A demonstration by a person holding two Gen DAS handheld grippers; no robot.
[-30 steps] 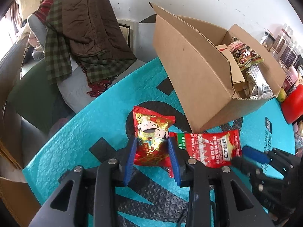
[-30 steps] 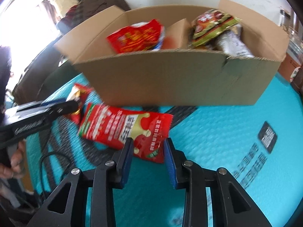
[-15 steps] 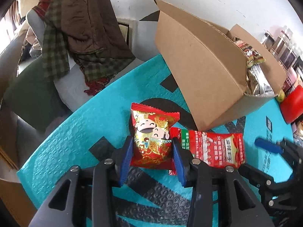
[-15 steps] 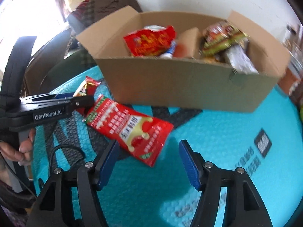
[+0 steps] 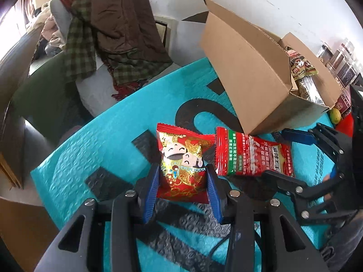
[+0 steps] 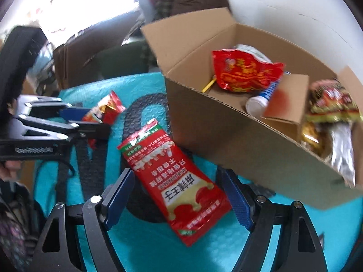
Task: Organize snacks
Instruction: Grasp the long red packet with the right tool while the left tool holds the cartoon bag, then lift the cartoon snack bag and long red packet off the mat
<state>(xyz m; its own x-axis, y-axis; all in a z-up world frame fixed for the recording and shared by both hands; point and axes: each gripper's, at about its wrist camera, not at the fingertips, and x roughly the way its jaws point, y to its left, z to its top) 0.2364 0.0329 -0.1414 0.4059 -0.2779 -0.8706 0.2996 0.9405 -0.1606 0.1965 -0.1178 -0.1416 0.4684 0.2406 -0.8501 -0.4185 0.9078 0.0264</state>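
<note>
left claw (image 5: 182,189) on cartoon snack packet (image 5: 182,161), right claw (image 6: 179,199) wide

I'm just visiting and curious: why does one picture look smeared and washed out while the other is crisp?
Right wrist view: motion blur smears the box and its snacks, and window glare whitens the upper left. Left wrist view: sharp, evenly lit, the cartoon packet clear. Both bend straight edges, a fisheye effect.

The red-and-gold snack packet (image 5: 181,165) and the long red sachet (image 6: 179,181) are glossy foil-like plastic. The cardboard box (image 5: 247,68) is matt brown corrugated paper. The teal mat (image 5: 109,140) on the worktop has a bubbled, embossed texture. At eleven o'clock, draped clothes (image 5: 109,29) look like soft matt woven cloth.
</note>
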